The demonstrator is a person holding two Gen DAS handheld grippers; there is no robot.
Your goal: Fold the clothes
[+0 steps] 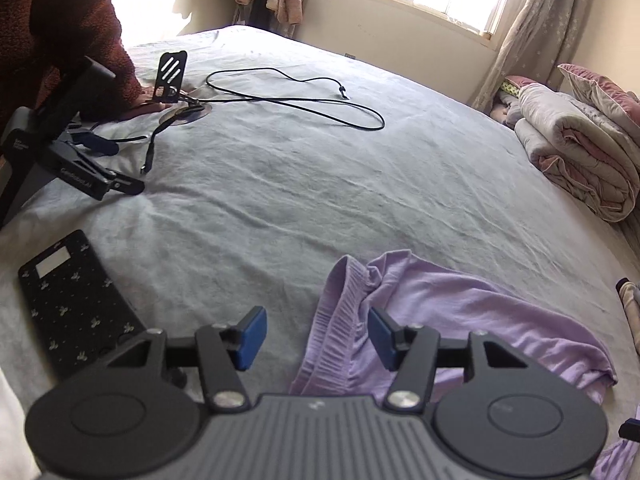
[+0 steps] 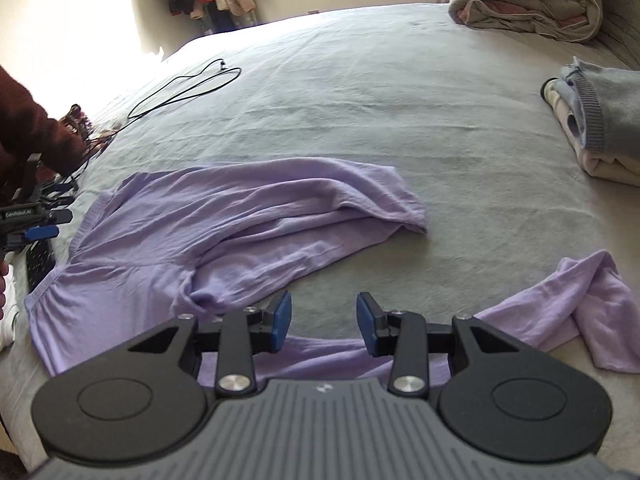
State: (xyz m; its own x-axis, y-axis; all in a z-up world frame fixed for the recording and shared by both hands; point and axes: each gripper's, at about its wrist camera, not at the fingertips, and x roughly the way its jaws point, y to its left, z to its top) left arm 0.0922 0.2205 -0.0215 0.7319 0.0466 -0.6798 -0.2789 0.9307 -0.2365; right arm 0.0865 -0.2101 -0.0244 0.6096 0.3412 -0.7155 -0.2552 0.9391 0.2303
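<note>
Both hand-held grippers stand with jaws apart and hold nothing: the left hand-held gripper [image 1: 316, 338] hangs over the ribbed elastic waistband [image 1: 336, 320] of the thin lilac pyjama trousers [image 2: 224, 224], and the right hand-held gripper [image 2: 324, 326] hovers low over the bare grey bedsheet [image 2: 360, 112] between the two trouser legs.

The trousers lie spread but rumpled on the bed, neither flat nor folded, so the scene fits either a garment being laid out for folding or one half way through being straightened. Whichever it is, good work here means taking the cloth at an edge and not in the loose middle. The waistband is the firmest hold, since its gathered elastic gives the blue pads something thick to bite. The jersey looks soft and slack, so a pinch of one layer would likely drag wrinkles along; both layers should be caught together and pulled gently taut.

One leg [image 2: 340, 192] runs away from the camera with deep lengthwise creases and its cuff turned under. The other leg [image 2: 580, 304] bends off to the right and is twisted and bunched near its end. The waistband lies at the left, near a dark spotted phone case [image 1: 76, 304]. A small pile of folded clothes, grey knit on top [image 2: 604, 120], sits well apart at the right of the bed.
</note>
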